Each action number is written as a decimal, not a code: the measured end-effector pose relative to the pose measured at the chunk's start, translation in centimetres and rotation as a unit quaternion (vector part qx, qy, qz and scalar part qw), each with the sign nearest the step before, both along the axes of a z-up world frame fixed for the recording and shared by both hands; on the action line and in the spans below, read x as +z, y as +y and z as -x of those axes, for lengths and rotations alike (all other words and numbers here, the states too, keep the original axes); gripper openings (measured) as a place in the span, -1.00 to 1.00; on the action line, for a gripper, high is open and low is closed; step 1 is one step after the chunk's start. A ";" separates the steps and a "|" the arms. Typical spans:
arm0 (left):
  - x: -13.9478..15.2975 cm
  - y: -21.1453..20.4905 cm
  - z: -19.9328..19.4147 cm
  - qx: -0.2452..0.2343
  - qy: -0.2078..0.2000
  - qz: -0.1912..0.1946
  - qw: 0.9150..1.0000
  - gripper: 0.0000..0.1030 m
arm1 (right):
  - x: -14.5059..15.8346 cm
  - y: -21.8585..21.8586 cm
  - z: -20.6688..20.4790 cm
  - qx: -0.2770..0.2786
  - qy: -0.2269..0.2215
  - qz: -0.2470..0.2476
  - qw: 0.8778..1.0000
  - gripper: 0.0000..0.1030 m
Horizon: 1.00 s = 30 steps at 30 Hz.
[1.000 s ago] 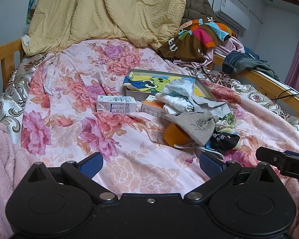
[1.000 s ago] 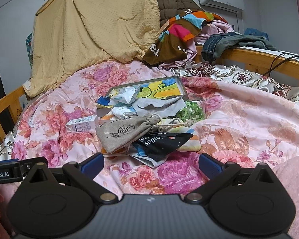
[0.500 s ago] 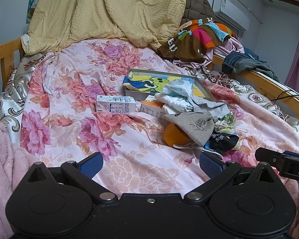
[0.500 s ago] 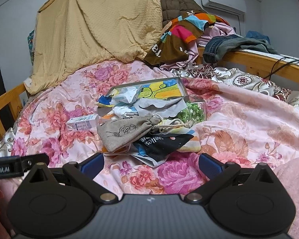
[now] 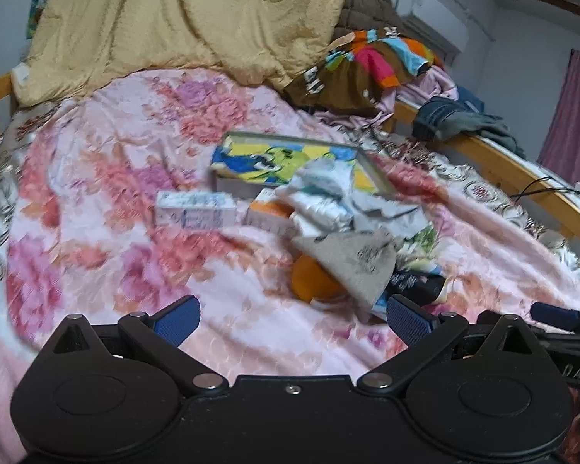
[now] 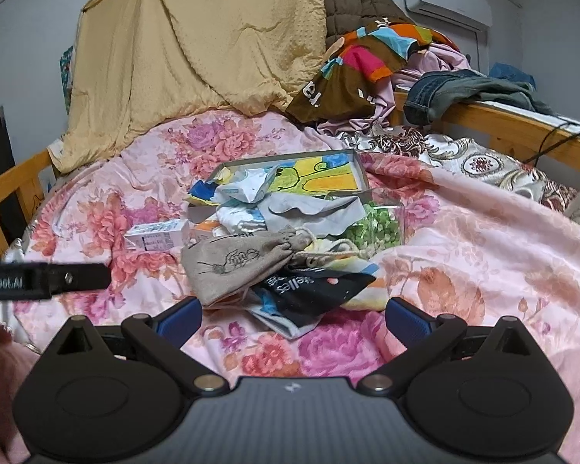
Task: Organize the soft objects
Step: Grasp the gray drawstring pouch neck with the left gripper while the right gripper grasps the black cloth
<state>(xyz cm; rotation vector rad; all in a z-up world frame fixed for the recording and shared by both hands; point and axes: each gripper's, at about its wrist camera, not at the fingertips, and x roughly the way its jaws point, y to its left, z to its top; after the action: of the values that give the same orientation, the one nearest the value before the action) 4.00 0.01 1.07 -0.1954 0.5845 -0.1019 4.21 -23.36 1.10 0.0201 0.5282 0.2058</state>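
I swing my left tool point(image 5: 292, 321) toward the gray pouch point(image 6: 243, 261) on the bed point(image 6: 464, 255); both tools' fingers apart, empty, sorting unstarted.

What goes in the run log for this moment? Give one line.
phase: approach | left gripper: open, empty | right gripper: open, empty | nearest: grey pouch atop pile
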 end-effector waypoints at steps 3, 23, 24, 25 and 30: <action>0.3 -0.4 -2.2 -0.024 -0.002 -0.015 1.000 0.99 | -0.1 -0.2 -1.2 0.004 0.004 0.012 1.000 1.00; -1.4 -3.2 -14.3 -0.166 -0.007 -0.061 0.984 0.99 | -3.1 1.1 -11.0 0.066 0.063 0.114 0.989 0.99; -1.6 -3.4 -14.8 -0.172 -0.006 -0.062 0.983 0.99 | -3.4 1.1 -11.3 0.068 0.066 0.109 0.990 0.99; -1.8 -3.5 -15.2 -0.179 -0.007 -0.062 0.982 0.99 | -3.6 1.0 -11.4 0.068 0.065 0.105 0.990 0.99; -3.0 -3.7 -16.8 -0.221 -0.011 -0.044 0.974 0.99 | -4.2 1.4 -11.8 0.080 0.049 0.102 0.990 0.99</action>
<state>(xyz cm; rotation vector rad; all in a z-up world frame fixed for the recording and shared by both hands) 20.82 -3.69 -1.97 0.0243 0.6023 -0.5076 16.05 -21.96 -3.11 -0.2124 0.6483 0.3070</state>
